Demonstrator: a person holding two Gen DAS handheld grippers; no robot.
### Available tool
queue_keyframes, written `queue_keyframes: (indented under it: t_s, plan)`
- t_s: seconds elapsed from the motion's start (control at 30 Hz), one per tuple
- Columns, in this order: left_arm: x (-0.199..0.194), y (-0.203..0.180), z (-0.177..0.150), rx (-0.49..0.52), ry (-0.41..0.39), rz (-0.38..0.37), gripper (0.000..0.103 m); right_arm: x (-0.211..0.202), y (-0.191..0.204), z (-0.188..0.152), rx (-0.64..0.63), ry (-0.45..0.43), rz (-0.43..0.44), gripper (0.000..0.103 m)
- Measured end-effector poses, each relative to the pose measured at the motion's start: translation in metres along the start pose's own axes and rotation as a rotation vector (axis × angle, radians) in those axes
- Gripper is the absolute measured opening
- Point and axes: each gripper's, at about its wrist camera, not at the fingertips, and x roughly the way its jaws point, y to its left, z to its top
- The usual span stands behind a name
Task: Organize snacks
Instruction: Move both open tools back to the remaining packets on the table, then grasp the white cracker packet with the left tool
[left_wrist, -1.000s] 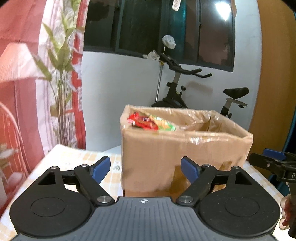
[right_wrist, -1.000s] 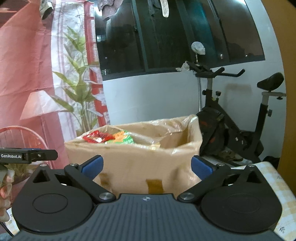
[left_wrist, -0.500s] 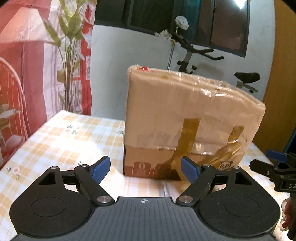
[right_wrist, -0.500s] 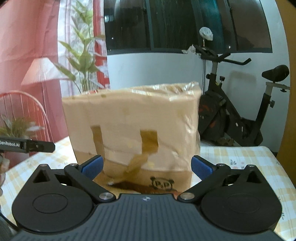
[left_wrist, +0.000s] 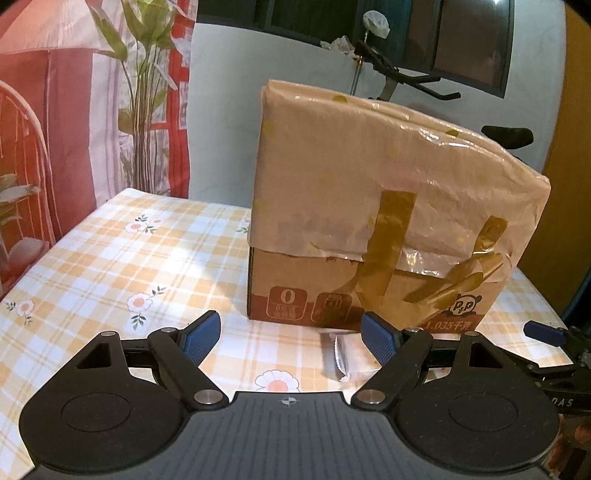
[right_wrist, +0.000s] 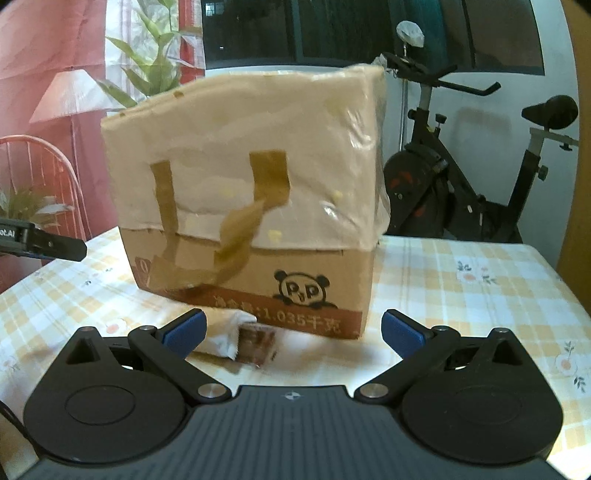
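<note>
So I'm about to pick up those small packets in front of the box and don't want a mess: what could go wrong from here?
1. The two snack packets lie close against the cardboard box; a finger could catch on the box.
2. Both hand-held grippers, left and right, are open and close together; they might collide.
3. Loose brown tape hangs off the box and could snag.

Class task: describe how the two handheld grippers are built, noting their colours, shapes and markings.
The left gripper and the right gripper look alike: black ribbed body with a small crosshair mark, two round black discs, angled black link arms with silver pivot pins, and ridged blue pads on the fingers.
</note>
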Motion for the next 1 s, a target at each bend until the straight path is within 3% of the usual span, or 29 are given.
queue_keyframes:
  t_s: [0.43, 0.77, 0.83, 0.9, 1.0]
  plan:
    - [0.017, -0.013, -0.007, 0.024, 0.062, -0.032, 0.085, 0.008, -0.007, -0.016, 0.045, 0.023, -0.004, 0.103]
    - [0.042, -0.035, -0.013, 0.080, 0.130, -0.096, 0.084, 0.010, -0.012, -0.018, 0.082, 0.037, -0.011, 0.103]
    - [0.049, -0.039, -0.015, 0.092, 0.139, -0.117, 0.083, 0.010, -0.012, -0.019, 0.088, 0.039, -0.012, 0.103]
    - [0.057, -0.041, -0.015, 0.098, 0.153, -0.154, 0.072, 0.010, -0.013, -0.019, 0.095, 0.040, -0.010, 0.103]
    - [0.066, -0.046, -0.016, 0.125, 0.163, -0.192, 0.066, 0.011, -0.015, -0.019, 0.108, 0.044, -0.011, 0.103]
